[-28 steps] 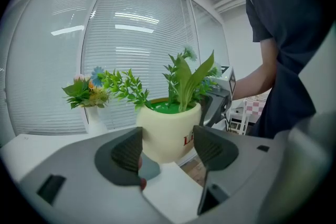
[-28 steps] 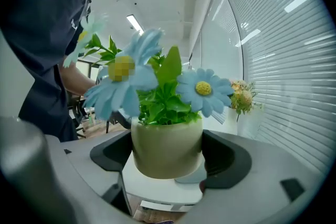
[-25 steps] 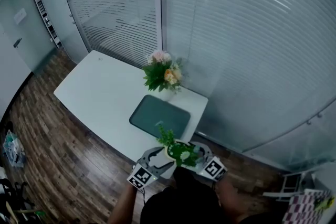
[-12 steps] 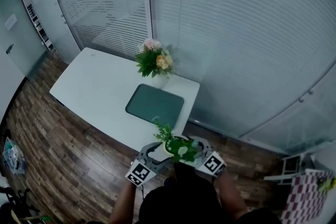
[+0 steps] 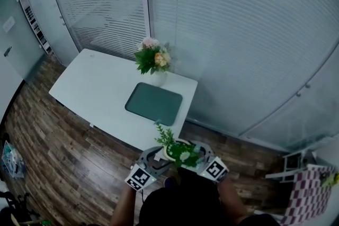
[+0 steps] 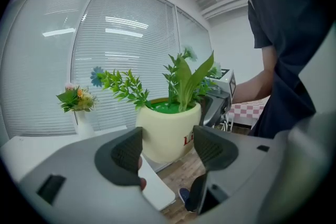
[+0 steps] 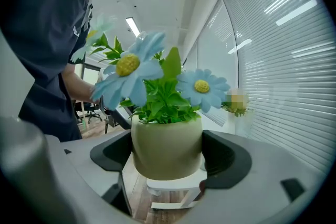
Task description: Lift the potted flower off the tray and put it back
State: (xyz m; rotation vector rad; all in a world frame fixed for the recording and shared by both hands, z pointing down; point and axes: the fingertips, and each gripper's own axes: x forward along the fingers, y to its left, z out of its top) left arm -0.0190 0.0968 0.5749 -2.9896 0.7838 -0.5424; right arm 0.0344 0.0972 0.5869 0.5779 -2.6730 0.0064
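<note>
The person has backed away in the last second, so the cream round pot of plastic greenery and pale blue daisies (image 7: 166,136) has come out past the near edge of the long white counter (image 5: 90,87). It now hangs over the brown wood-plank floor (image 5: 63,151). The right gripper (image 7: 167,155) is clamped on the pot, with a jaw pressed to each side of its body. The left gripper (image 6: 168,150) has its jaws apart. The pot, with red letters on its side, stands just beyond their tips, and I cannot tell whether they touch it. Inside the pot a bright green filling carries leafy sprigs and the daisies.

Well apart from the pot, the dark green rounded rectangular tray (image 5: 154,104) lies flat on the counter, toward its far side. Just behind the tray stands a white vase of pink and orange flowers (image 5: 153,63). It is near the glass wall with horizontal blinds (image 5: 238,34) that closes the room on that side.
</note>
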